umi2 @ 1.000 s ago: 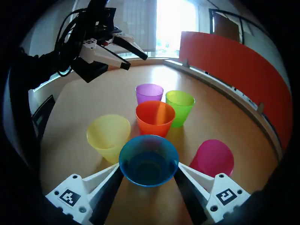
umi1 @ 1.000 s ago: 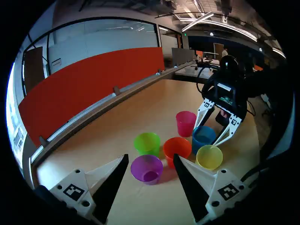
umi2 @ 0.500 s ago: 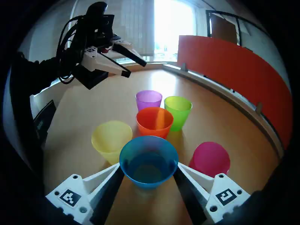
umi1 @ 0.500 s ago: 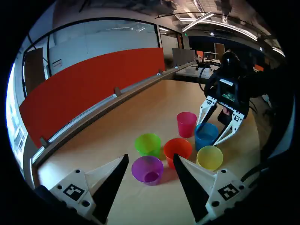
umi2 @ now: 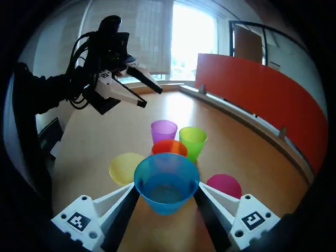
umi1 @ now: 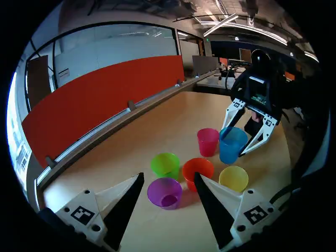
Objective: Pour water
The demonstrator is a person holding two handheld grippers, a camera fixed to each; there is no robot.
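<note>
Clamping the blue cup [umi2: 166, 199] just under its rim at lower centre of the right gripper view, above the tabletop [umi2: 105, 126], the right tool [umi2: 166, 187] holds what looks light, thin-walled, slick and easily crushed; the left tool [umi1: 168, 175] gapes empty.

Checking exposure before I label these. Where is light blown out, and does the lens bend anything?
Right gripper view: the window is blown out white and throws glare on the table below it; the blue cup is sharp. Left gripper view: even light from ceiling strips; the red partition bows into a curve.
</note>
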